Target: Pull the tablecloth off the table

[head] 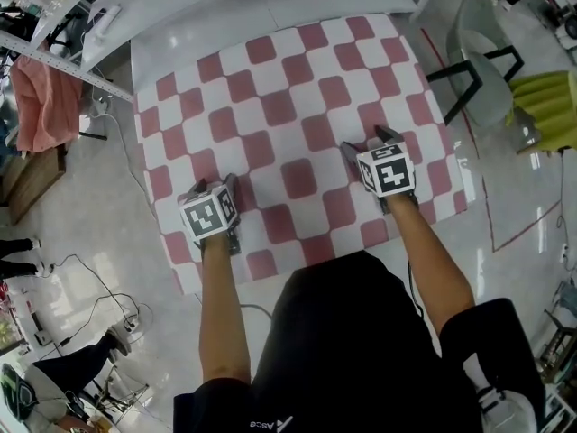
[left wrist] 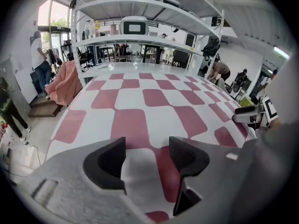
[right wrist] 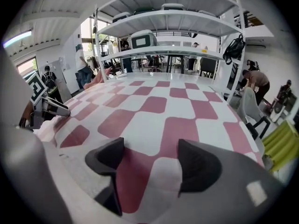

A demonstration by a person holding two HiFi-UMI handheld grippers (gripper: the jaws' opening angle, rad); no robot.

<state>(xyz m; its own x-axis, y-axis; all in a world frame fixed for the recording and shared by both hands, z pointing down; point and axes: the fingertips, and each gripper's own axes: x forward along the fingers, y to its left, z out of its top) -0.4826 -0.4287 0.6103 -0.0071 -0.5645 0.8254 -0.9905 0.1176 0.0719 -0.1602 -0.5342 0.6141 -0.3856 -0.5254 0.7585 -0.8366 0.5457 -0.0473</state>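
Note:
A pink-and-white checked tablecloth point(head: 297, 106) covers the white table point(head: 162, 39) and lies flat, with its near edge hanging toward me. My left gripper point(head: 214, 185) sits low over the cloth's near left part; in the left gripper view it point(left wrist: 147, 143) stands open, with flat cloth point(left wrist: 140, 101) showing between the jaws and the pads clear of it. My right gripper point(head: 370, 142) rests over the near right part. In the right gripper view it point(right wrist: 150, 146) is open too, the cloth point(right wrist: 163, 106) lying between the pads without being pinched.
A grey chair point(head: 482, 25) stands right of the table beside a yellow-green object point(head: 545, 106). A pink cloth point(head: 45, 102) hangs on a stand at the left. White shelving point(left wrist: 135, 13) rises beyond the table's far end. Cables point(head: 99, 287) trail on the floor.

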